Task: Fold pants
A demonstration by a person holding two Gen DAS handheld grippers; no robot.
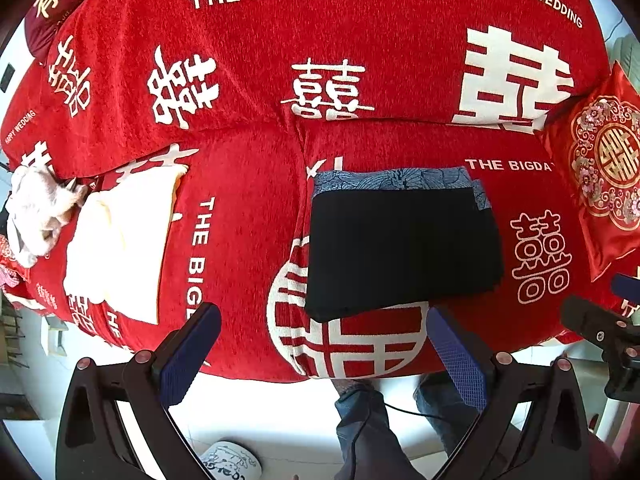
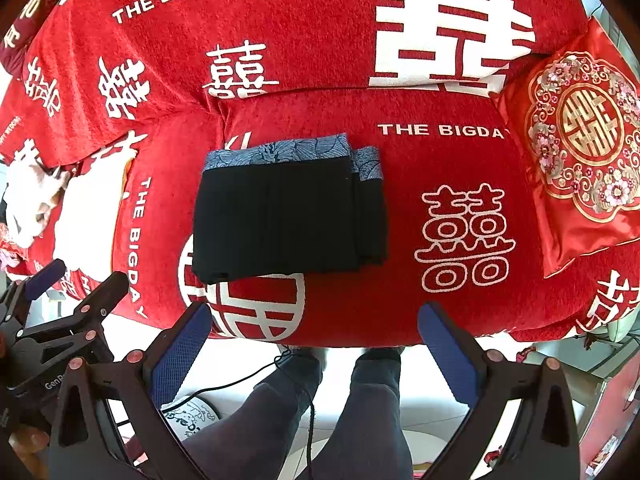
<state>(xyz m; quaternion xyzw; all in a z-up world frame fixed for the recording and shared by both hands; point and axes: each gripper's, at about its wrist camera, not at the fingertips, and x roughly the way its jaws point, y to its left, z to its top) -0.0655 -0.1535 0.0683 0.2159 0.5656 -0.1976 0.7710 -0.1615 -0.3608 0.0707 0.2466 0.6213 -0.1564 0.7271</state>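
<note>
A red sofa (image 2: 340, 40) with white lettering fills the room. Folded black pants (image 2: 288, 216) lie on its seat cushion, a red pillow (image 2: 580, 152) at right. The left gripper (image 1: 320, 344) and right gripper (image 2: 316, 344) hover over the front edge, jaws spread, empty.

Red sofa (image 2: 400, 300) bearing folded black pants (image 2: 288, 216), cream cloth (image 1: 120, 240), embroidered cushion (image 2: 580, 152).

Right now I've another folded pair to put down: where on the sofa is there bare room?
Free: the seat between the black pants and the embroidered cushion, and the strip between the pants and the cream cloth. The left end is crowded.
</note>
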